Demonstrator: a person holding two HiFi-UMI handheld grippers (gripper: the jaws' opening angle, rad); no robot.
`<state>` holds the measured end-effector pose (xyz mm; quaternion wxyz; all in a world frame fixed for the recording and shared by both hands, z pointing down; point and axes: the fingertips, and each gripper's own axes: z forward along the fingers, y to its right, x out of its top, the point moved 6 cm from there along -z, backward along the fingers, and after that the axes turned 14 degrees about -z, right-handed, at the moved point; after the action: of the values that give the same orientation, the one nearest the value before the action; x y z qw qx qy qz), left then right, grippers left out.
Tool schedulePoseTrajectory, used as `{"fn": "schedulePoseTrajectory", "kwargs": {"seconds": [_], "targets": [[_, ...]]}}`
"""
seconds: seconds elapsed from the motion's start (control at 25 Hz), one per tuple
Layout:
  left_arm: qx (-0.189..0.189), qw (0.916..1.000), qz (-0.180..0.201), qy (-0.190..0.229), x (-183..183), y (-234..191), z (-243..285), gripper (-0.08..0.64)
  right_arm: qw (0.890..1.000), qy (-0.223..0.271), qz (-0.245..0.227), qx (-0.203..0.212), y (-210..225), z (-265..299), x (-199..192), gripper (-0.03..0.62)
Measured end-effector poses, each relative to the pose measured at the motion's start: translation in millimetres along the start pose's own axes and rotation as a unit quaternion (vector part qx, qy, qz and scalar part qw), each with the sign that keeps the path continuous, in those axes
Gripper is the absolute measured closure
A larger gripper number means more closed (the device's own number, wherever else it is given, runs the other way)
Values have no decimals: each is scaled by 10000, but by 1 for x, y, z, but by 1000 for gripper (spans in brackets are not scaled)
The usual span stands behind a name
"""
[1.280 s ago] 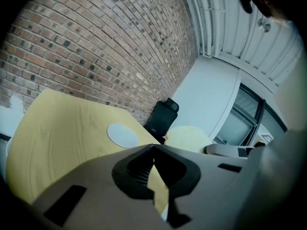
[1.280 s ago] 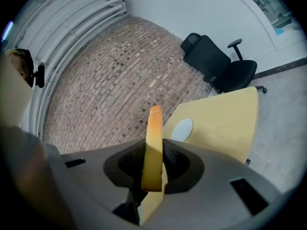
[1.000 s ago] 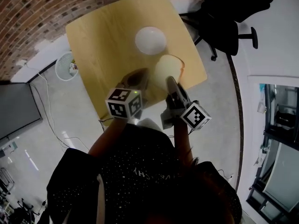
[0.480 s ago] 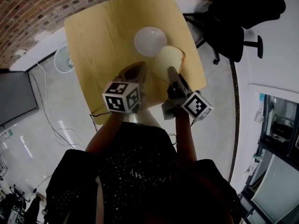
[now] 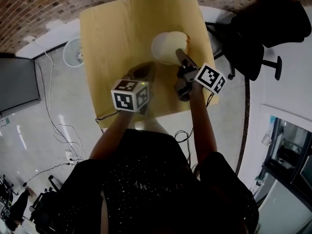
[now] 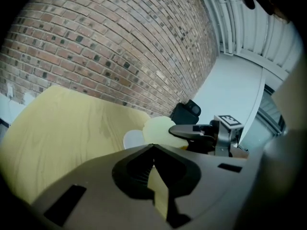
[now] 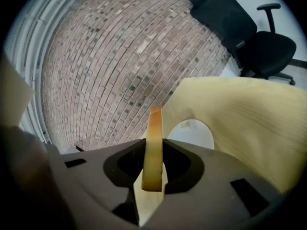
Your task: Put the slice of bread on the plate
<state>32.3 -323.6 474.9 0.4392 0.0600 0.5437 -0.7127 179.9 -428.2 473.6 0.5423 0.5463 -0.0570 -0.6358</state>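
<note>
Got the bread slice (image 7: 154,147) pinched in the right gripper (image 5: 180,55), fingers pressed on its two flat faces, so seeing only the browned crust edge standing upright in that gripper's own view. Holding it up off the tabletop, over the right side of the white plate (image 7: 194,132) going by the head view. Can't tell from any view whether touching the plate or just clear of it. From the left gripper view, looks like sitting just behind and above the plate's rim.

Found the plate itself on the right half of the light wooden table (image 5: 117,33), close to the right edge, about midway between near and far.

Holding the left gripper (image 5: 147,71) with fingers pressed together at the tips, nothing between them, only a sliver of tabletop showing through the gap lower down. Hovering over the near middle of the table, left of the right gripper, near the plate but apart from it.

Around the table: brick wall (image 7: 120,56) on the far side, black office chair (image 5: 265,28) off to the right, white fan (image 5: 74,57) down on the floor to the left
</note>
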Motion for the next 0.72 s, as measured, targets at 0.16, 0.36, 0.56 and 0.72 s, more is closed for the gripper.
{"fn": "schedulePoseTrajectory", "kwargs": {"seconds": [0.16, 0.36, 0.56, 0.72], "targets": [[88, 9998, -141, 83, 6, -11, 2, 551, 9988, -423, 218, 94, 6, 28, 1, 494], [233, 9990, -351, 173, 4, -23, -4, 551, 9960, -802, 361, 168, 10, 51, -3, 492], [274, 9983, -465, 214, 3, -31, -12, 551, 9950, -953, 281, -135, 14, 60, -7, 492], [307, 9979, -500, 262, 2, -33, -16, 551, 9907, -1212, -185, -595, 16, 64, -8, 488]]}}
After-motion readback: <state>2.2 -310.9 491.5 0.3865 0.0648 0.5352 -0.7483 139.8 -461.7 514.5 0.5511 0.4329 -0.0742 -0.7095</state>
